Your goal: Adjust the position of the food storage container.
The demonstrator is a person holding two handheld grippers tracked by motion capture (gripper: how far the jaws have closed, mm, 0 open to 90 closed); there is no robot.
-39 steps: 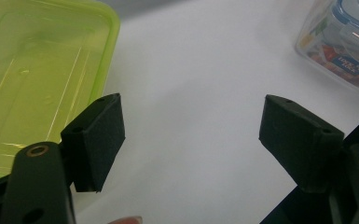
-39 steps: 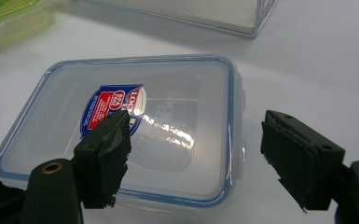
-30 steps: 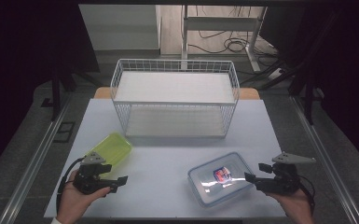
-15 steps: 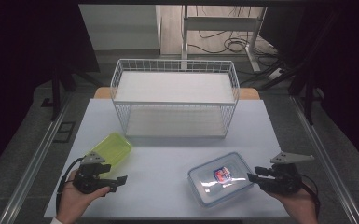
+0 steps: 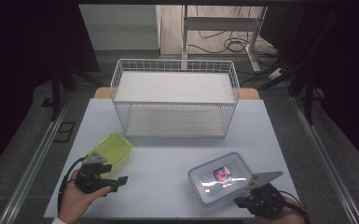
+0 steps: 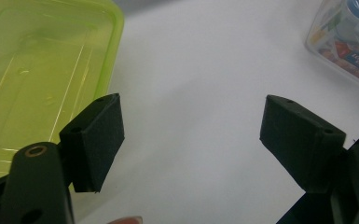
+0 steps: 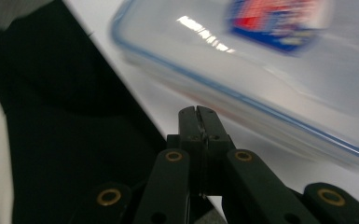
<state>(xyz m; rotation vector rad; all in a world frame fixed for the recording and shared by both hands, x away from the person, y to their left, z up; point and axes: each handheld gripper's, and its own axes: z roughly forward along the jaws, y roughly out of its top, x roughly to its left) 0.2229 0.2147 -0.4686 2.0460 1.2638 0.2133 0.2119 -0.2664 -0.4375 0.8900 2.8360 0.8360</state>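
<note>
Right gripper: jaws have just been closing, now pressed together on nothing, beside the clear box at the surface's near edge. Left gripper: jaws wide, empty, beside the green lid. Risk: shut jaws can only nudge the box, perhaps off that edge.

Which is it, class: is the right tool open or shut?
Shut. In the right gripper view, the right tool has both black jaws pressed together with nothing between them, just short of the clear container.

A white table stands on grey floor; dark surroundings, cables behind.
</note>
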